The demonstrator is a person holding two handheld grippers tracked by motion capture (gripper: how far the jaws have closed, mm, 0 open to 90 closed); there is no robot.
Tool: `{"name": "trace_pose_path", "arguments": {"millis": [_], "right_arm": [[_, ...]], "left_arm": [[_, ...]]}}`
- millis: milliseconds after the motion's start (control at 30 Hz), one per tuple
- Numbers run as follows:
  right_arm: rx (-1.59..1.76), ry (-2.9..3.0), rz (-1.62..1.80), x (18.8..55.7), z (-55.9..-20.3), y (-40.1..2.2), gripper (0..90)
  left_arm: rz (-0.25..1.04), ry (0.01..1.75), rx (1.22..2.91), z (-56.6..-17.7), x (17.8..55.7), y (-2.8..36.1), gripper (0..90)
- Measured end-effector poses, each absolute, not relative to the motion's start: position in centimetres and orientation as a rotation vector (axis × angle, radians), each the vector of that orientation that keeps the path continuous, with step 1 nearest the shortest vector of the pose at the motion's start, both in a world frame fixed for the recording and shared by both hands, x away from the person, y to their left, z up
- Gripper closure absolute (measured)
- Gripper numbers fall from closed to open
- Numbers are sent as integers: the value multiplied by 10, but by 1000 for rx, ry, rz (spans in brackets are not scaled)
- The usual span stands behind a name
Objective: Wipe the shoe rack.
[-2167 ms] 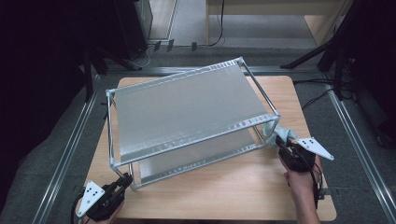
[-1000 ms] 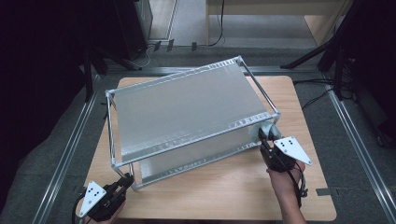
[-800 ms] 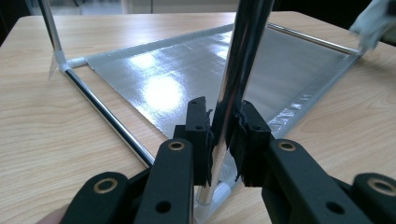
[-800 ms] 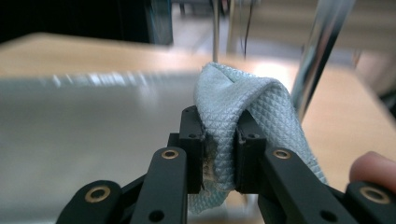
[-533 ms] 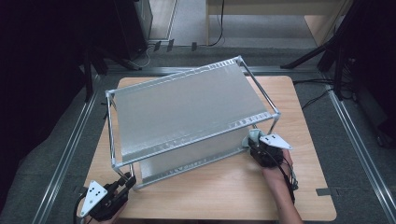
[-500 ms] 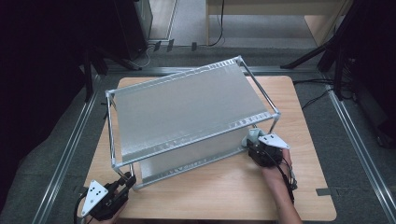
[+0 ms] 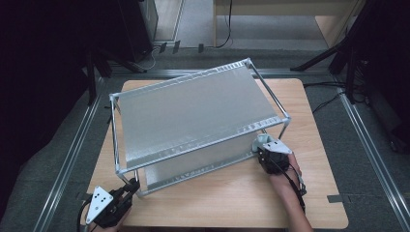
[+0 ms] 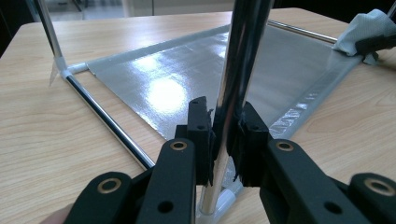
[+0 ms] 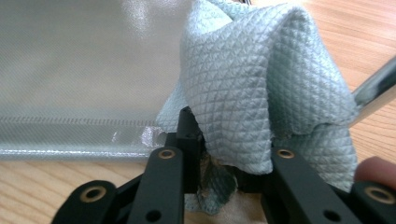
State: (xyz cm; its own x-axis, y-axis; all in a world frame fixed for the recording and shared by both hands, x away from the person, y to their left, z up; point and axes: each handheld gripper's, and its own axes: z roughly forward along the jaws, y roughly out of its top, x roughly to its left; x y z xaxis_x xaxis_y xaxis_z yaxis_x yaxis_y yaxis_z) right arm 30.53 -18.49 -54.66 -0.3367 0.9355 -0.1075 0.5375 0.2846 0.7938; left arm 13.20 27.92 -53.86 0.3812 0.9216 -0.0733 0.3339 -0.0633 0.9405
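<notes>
Chrome rack post (image 8: 233, 88) clamped in left gripper (image 8: 225, 140); right gripper (image 9: 229, 149), gripping blue cloth (image 9: 261, 93), wiping lower shelf (image 7: 203, 162) corner; next, stroke along edge.

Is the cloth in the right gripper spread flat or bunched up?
Bunched up: the cloth bulges in folds between the right gripper's jaws, beside the rack's lower corner.

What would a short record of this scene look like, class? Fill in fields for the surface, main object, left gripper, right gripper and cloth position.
surface: wooden table
main object: two-level metal rack
left gripper: shut on the rack's upright pole
right gripper: shut on a pale blue cloth
cloth position: at the rack's lower near corner
</notes>
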Motion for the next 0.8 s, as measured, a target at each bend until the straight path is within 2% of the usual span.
{"name": "trace_pose_path", "arguments": {"millis": [267, 300, 333, 367, 433, 500, 533, 567, 633, 800], "right_arm": [[1312, 2013, 889, 294, -544, -192, 769], [1318, 2015, 893, 292, -544, -194, 725], [1314, 2012, 917, 288, -544, -195, 604], [1293, 1982, 980, 284, -545, -196, 514], [1298, 1960, 996, 285, -545, -196, 502], [1337, 1924, 1025, 289, -545, -196, 595], [1353, 1931, 1011, 291, -547, -195, 685], [1340, 1951, 976, 293, -550, -193, 776], [1336, 1963, 973, 288, -546, -193, 807], [1325, 1948, 999, 268, -529, -207, 814]], "left_arm": [[686, 1102, 1643, -538, 123, 279, 795], [679, 1087, 1653, -537, 122, 278, 795], [678, 1077, 1650, -537, 121, 277, 784], [686, 1054, 1640, -535, 120, 275, 718], [690, 1049, 1632, -535, 120, 274, 692], [696, 1056, 1618, -534, 120, 271, 680], [702, 1060, 1622, -534, 121, 270, 682], [721, 1077, 1618, -534, 121, 268, 729], [710, 1080, 1614, -533, 122, 269, 790], [677, 1041, 1638, -532, 125, 266, 796]]}}
